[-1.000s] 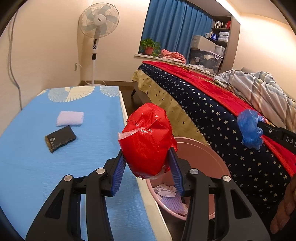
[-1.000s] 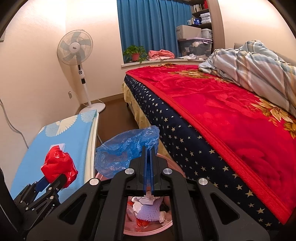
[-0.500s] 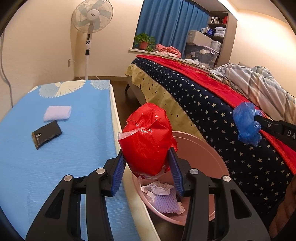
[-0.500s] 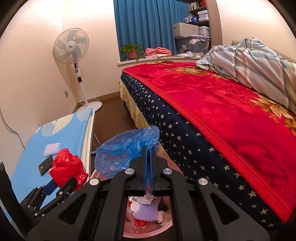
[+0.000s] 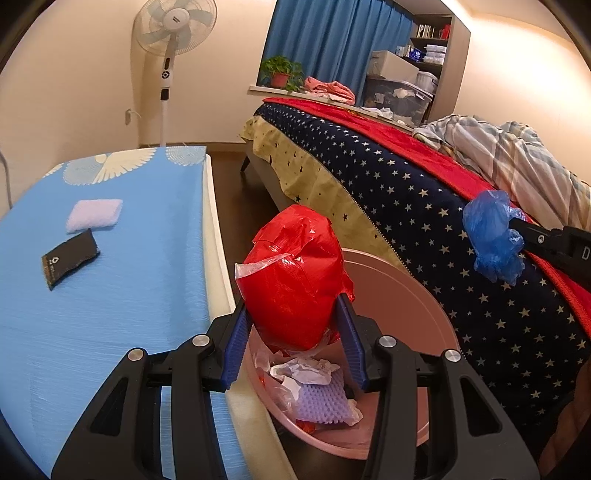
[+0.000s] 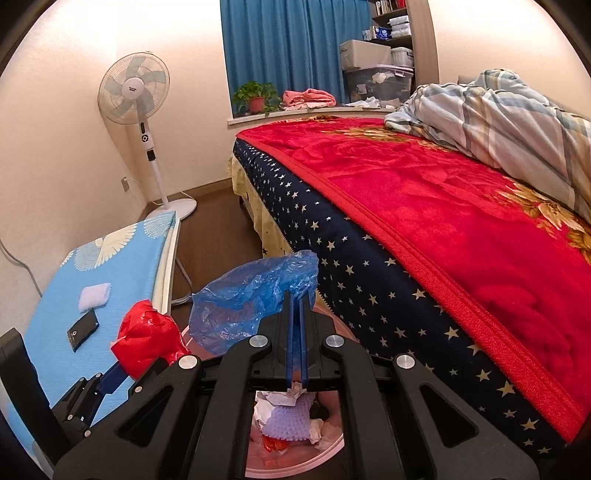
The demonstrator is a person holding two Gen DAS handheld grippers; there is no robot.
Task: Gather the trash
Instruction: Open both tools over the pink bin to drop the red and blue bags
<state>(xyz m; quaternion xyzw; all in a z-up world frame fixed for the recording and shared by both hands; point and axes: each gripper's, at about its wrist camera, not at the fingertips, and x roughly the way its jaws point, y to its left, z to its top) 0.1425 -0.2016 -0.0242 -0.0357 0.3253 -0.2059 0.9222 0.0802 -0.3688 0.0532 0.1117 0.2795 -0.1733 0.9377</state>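
Observation:
My left gripper (image 5: 293, 314) is shut on a crumpled red plastic bag (image 5: 295, 280) and holds it over the near rim of a pink bin (image 5: 413, 295); the red bag also shows in the right wrist view (image 6: 147, 339). The bin holds white paper and a purple foam net (image 5: 325, 402). My right gripper (image 6: 296, 299) is shut on a blue plastic bag (image 6: 255, 299) above the same bin (image 6: 325, 454); that bag also shows in the left wrist view (image 5: 493, 236), to the right over the bed's side.
A blue-covered board (image 5: 110, 266) on the left carries a black packet (image 5: 70, 258) and a pale purple pad (image 5: 94, 215). A bed with a starred navy skirt and red blanket (image 6: 443, 206) is on the right. A standing fan (image 5: 173, 33) is by the far wall.
My left gripper has moved right, off the blue board, bringing the red bag over the pink bin. My right gripper has stayed shut on the blue bag above the bin.

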